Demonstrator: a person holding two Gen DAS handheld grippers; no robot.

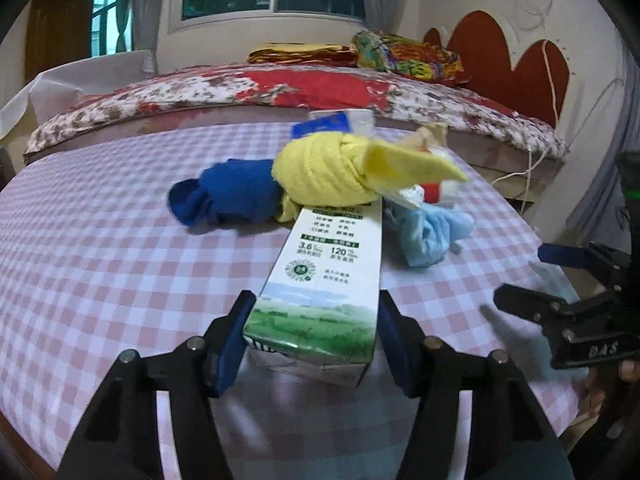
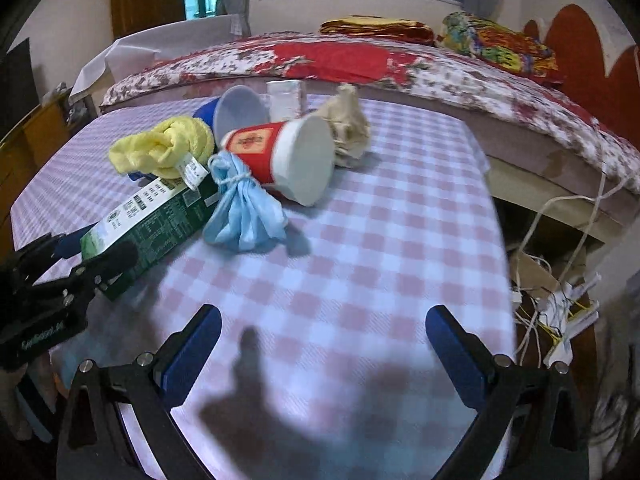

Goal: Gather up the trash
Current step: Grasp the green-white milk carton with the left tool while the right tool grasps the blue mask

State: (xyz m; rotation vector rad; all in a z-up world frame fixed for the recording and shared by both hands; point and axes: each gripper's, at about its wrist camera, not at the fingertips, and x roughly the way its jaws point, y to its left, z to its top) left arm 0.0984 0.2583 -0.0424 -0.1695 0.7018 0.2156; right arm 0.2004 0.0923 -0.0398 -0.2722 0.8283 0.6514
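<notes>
A green-and-white milk carton [image 1: 328, 264] lies on the pink-checked table [image 2: 380, 240], its near end between the blue pads of my left gripper [image 1: 316, 312], which press on both its sides. Behind it lie a knotted yellow cloth [image 1: 324, 172], a dark blue cloth [image 1: 228, 196] and a tied light-blue plastic bundle [image 2: 244, 216]. A red-and-white paper cup [image 2: 288, 156] lies on its side beside a blue cup [image 2: 236, 110] and a beige crumpled wad [image 2: 348, 124]. My right gripper [image 2: 324, 332] is open over bare tablecloth, right of the carton, with nothing between its fingers.
A small white box [image 2: 284, 98] stands at the table's far edge. A bed with a floral cover [image 2: 360, 60] runs behind the table. Loose cables and a power strip [image 2: 560, 304] hang past the table's right edge.
</notes>
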